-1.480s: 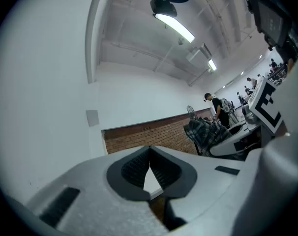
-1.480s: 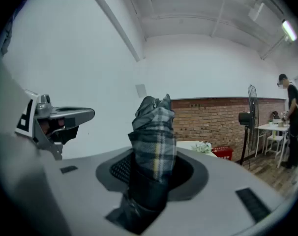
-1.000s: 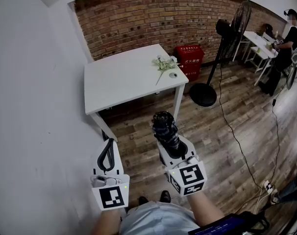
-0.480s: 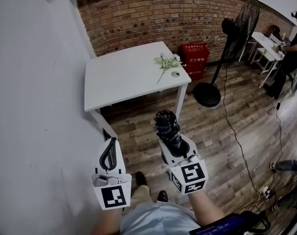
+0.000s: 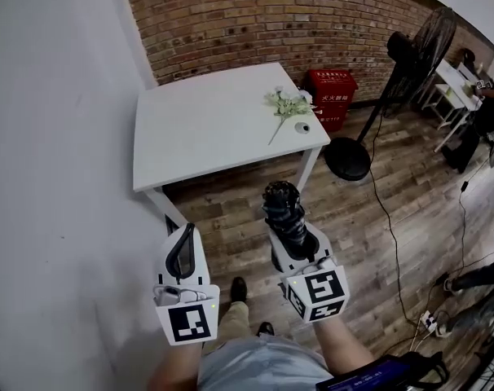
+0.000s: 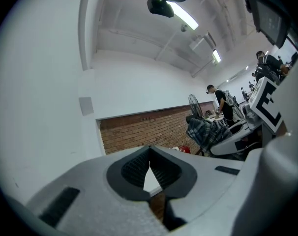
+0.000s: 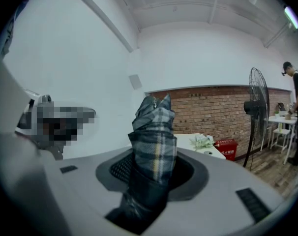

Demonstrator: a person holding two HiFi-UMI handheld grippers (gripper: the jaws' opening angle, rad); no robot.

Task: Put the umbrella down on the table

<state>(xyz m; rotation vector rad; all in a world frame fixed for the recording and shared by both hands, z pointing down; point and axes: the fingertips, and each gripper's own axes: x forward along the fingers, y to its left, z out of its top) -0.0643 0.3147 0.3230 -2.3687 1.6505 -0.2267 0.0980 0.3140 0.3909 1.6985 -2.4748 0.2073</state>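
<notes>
A folded plaid umbrella [image 5: 284, 213] stands up out of my right gripper [image 5: 294, 243], which is shut on its lower part. In the right gripper view the umbrella [image 7: 153, 146] rises between the pads and hides most of the gap. My left gripper [image 5: 183, 247] hangs beside it at the left, shut with nothing in it; its pads [image 6: 139, 168] meet at the tips. The white table [image 5: 206, 120] lies ahead of both grippers, a stretch of wooden floor still between them and its near edge.
A sprig of pale flowers [image 5: 286, 107] and a small round object [image 5: 302, 127] lie at the table's right corner. Behind it are a brick wall and a red box [image 5: 330, 88]. A standing fan [image 5: 402, 63] with a floor cable stands right. A white wall runs along the left.
Both grippers have moved forward toward the table, which now shows larger and closer. The umbrella stays gripped in the right gripper; the left stays shut.
</notes>
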